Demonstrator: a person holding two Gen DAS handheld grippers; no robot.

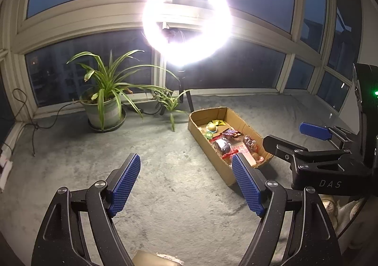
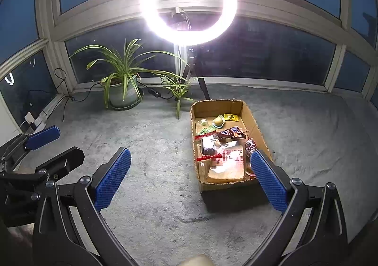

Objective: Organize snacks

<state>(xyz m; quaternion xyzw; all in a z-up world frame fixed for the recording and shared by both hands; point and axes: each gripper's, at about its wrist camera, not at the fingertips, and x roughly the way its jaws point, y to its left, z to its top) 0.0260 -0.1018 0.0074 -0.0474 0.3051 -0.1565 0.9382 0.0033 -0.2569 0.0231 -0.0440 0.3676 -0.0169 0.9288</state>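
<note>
A shallow cardboard box [image 2: 255, 124] sits on the grey carpet and holds several snacks: a bread packet with red print [image 2: 228, 164], a dark wrapped cake [image 2: 209, 145], a chocolate bar pack [image 2: 232, 133], a round yellow-green sweet [image 2: 218, 121] and a yellow packet [image 2: 231, 117]. The box also shows in the left wrist view [image 1: 212, 162]. My left gripper [image 1: 186, 183] is open and empty above the carpet, left of the box. My right gripper [image 2: 189, 179] is open and empty, just in front of the box's near end.
A potted spider plant [image 1: 104, 110] stands by the window, with a smaller plant [image 1: 171, 105] beside it. A bright ring light [image 1: 186, 20] on a tripod stands behind the box. Cables [image 1: 35, 124] trail along the left wall. Grey carpet [image 1: 165, 171] covers the floor.
</note>
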